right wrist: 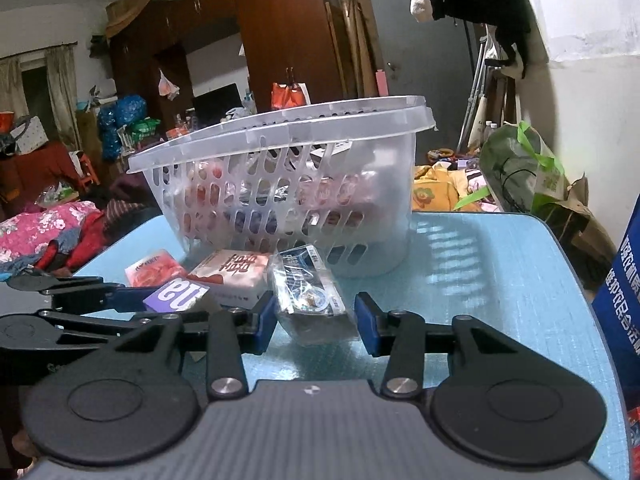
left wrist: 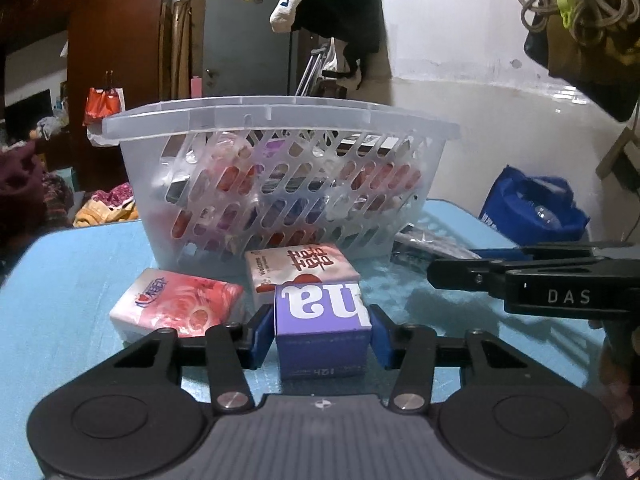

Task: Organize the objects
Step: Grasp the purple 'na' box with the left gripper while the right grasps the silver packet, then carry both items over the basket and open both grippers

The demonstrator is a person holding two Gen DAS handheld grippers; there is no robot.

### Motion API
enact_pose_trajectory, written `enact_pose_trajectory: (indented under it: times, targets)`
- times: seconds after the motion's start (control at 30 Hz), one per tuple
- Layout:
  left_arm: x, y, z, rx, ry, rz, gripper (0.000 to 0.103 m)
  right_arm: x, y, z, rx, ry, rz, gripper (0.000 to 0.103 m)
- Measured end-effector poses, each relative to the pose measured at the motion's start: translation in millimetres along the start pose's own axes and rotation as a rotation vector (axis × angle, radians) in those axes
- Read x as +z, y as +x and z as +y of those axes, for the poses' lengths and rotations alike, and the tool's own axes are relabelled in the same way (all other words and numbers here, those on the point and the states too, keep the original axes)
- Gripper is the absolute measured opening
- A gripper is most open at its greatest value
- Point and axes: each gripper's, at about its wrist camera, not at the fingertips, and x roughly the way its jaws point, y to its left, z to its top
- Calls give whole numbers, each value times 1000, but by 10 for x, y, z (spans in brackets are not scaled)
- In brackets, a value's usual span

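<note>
Both grippers were down among loose packets in front of the basket (left wrist: 280,184).

The left gripper (left wrist: 316,334) straddled the purple box (left wrist: 322,332) at lower centre, pads touching or just beside its sides; a firm grip could not be confirmed. The right gripper (right wrist: 316,320) stood open around the clear packet (right wrist: 310,300), a gap showing on the right pad's side. Best judged: close squarely, lift straight above the rim, then tip in. Two tissue packs (left wrist: 180,304) crowded the box's left and rear. The table (right wrist: 500,300) lay bare toward the right of the frame, its edge near a blue bag (right wrist: 620,300).
</note>
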Motion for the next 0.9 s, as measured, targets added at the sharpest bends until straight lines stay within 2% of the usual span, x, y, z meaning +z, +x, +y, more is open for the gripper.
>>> enact_pose_trajectory:
  times: [0.27, 0.73, 0.83, 0.9]
  targets:
    - [-28, -122, 50, -18, -15, -72, 53, -8, -25, 57, -28, -33, -15, 46]
    - [-37, -169, 52, -23, -7, -101, 53, -15, -78, 64, -24, -41, -49, 46]
    - [-46, -197, 57, -25, -10, -119, 53, -27, -146, 78, -19, -49, -89, 46]
    - [-64, -290, 74, -31, -15, -179, 53, -63, -283, 103, 5, -65, -166, 46]
